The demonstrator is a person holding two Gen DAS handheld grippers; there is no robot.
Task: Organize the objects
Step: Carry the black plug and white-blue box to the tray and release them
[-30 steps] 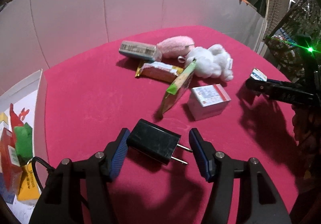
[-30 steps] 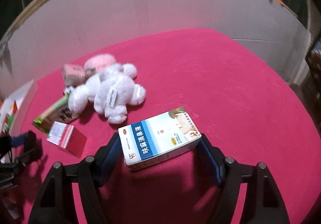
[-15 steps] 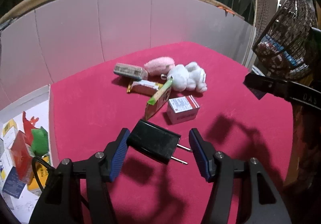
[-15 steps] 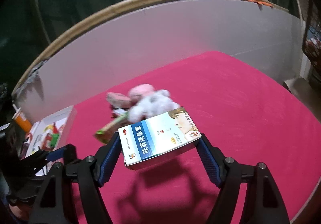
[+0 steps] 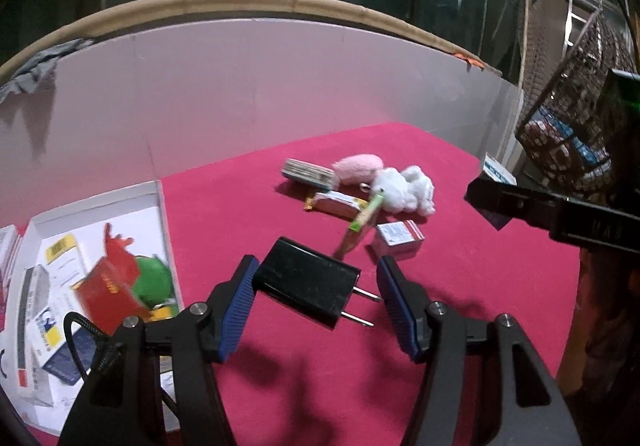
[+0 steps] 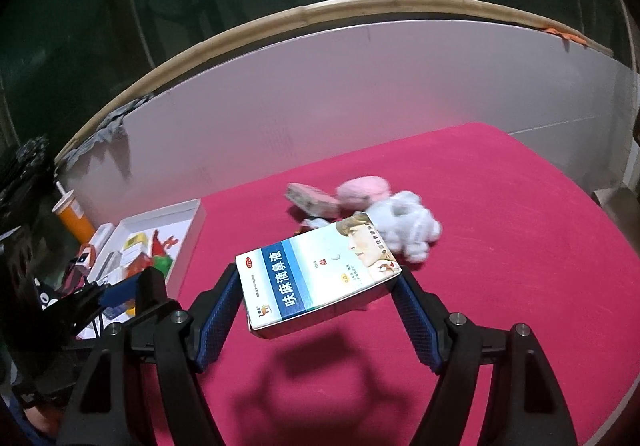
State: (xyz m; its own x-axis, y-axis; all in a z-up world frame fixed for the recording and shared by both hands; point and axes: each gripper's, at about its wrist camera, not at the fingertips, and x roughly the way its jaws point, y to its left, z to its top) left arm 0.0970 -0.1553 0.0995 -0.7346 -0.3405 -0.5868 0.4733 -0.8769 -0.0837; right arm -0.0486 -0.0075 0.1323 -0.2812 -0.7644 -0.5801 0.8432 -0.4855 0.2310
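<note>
While both loads hang clear of the red tabletop [image 5: 248, 214], the left gripper [image 5: 316, 286] stays clamped on a black plug-in charger [image 5: 306, 286], one blue pad against its rear end and the other meeting its two metal prongs, and the right gripper [image 6: 316, 306] stays clamped on a blue-and-white medicine carton [image 6: 320, 278] (a printed face in profile shows on its top). Against the views of a second ago, each carried item now sits well higher above the cloth, its shadow fallen away beneath it, and the cameras take in much more of the white backboard [image 5: 280, 86] and the dark room behind. Also newly prominent is the white tray [image 5: 160, 206] at the table's left edge, already holding a red box [image 5: 108, 290], a green item and other packets. Left on the cloth in a loose cluster are a white plush toy [image 5: 404, 188], a pink plush toy [image 5: 358, 166], a small red-and-white box [image 5: 398, 240], a green-tipped packet and two wrapped bars. That suggests two pickups are done and the carry has begun, most likely toward the tray, with the cluster yet to be sorted.
</note>
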